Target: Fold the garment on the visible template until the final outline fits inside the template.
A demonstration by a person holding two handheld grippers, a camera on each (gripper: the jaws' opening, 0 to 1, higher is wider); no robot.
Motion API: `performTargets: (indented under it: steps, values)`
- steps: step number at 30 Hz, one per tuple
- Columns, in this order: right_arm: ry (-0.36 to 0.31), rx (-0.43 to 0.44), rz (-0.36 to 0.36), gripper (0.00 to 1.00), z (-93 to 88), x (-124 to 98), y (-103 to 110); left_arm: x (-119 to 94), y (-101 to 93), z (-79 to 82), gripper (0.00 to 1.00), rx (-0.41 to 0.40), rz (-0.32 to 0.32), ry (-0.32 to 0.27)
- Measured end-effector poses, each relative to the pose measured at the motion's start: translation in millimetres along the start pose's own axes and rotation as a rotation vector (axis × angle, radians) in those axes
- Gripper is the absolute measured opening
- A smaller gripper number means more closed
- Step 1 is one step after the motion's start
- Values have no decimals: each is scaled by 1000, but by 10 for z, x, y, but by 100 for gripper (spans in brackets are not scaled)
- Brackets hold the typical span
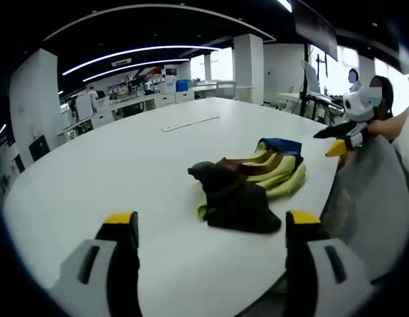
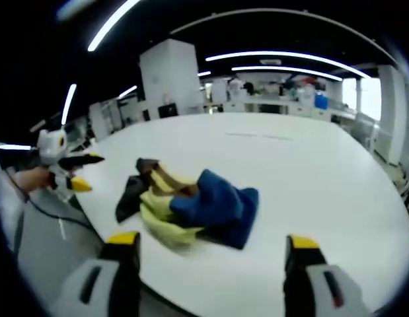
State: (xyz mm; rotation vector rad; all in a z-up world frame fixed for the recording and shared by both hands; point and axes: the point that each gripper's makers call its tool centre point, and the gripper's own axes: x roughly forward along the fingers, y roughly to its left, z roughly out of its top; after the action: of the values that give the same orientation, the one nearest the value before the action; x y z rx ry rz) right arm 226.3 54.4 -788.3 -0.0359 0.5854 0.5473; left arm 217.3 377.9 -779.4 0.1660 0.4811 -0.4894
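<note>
Nearest in the left gripper view, left gripper [image 1: 212, 228] sits at frame bottom w/ jaws wide apart, nothing between them; same in the right gripper view, right gripper [image 2: 212, 249] at bottom, jaws apart & empty. Just beyond, the garment [image 1: 247, 185] lies bunched in a heap at centre of frame on the white bench [image 1: 125, 152], near the bench edge; from the other side it sits lower centre [image 2: 191, 201]. No template outline can be made out on the bench, too faint or hidden. Judgement: step in hand is approach & first grasp, folding not begun. To do it well, prob. best to pick two separate outer edges, one per gripper, pinch a single layer only, lift & spread flat before any fold; grabbing the heap's middle would likely drag it all as a lump, & the near edge means cloth could slide off. Materials: garment looks soft, limp knit, blocks of dark brown/black, pale yellow-green, tan stripes, blue; creased & rounded, no clear sleeve or hem readable. Bench smooth, matte white, rounded outline. Gripper jaws dark w/ yellow tips. Farther off, right gripper shows at right of the left gripper view [image 1: 343, 139]; left gripper at left of the right gripper view [image 2: 75, 173]. Far back: office desks, a white pillar [image 2: 168, 79].
</note>
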Motion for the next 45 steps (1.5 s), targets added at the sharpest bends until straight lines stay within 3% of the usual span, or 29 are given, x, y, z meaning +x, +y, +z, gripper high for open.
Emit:
performTargets:
  steps: [9, 19, 23, 35, 45]
  values:
    - [-4, -56, -6, 93, 70, -10, 31, 13, 98, -90, 89, 4, 4, 8]
    - [-25, -94, -69, 94, 256, 0, -110, 1, -9, -12, 89, 4, 9, 5]
    - [24, -160, -57, 92, 128, 31, -72, 1, -75, 16, 88, 4, 6, 12]
    - [12, -173, -36, 90, 155, 36, -38, -24, -244, 131, 88, 6, 5, 17]
    - [12, -163, -36, 90, 147, 36, -50, -32, -270, 155, 89, -1, 0, 15]
